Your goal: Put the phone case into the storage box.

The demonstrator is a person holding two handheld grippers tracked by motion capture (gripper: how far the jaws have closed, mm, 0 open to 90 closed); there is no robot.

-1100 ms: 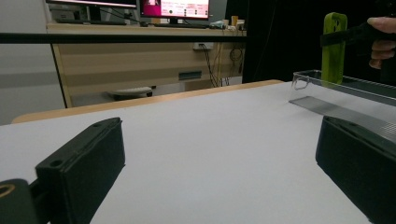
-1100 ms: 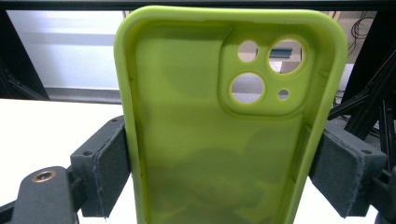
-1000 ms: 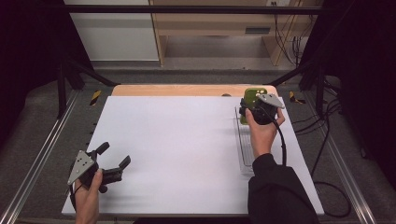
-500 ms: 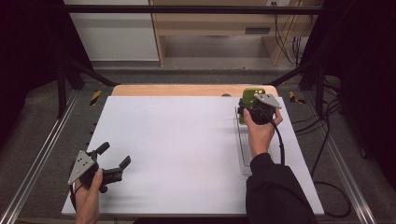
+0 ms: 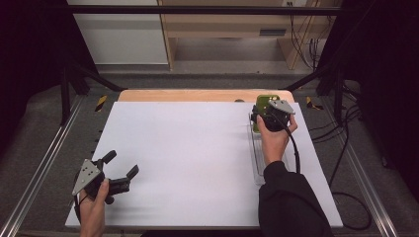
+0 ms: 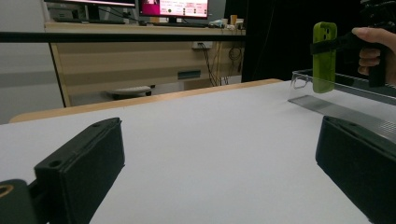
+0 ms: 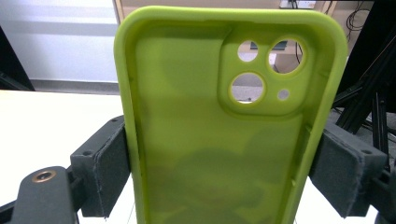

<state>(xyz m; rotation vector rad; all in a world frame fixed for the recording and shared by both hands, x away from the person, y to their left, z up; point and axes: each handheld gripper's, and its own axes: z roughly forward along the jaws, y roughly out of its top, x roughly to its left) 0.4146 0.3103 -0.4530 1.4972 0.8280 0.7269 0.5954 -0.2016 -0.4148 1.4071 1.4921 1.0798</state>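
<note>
The right gripper (image 5: 263,117) pinches one lime-green phone case (image 7: 229,126), its two pads pressed against the case's long side edges. The case stands upright with its long axis vertical, the camera cut-outs at the top and its hollow inner face turned toward the gripper's camera. In the left gripper view it hangs over the far end of a single clear plastic tray (image 6: 343,91), its lower end dipping behind the tray's wall. The tray lies along the right side of the white table (image 5: 188,148). The left gripper (image 5: 118,173), near the table's front left corner, has its jaws spread wide with nothing between them.
</note>
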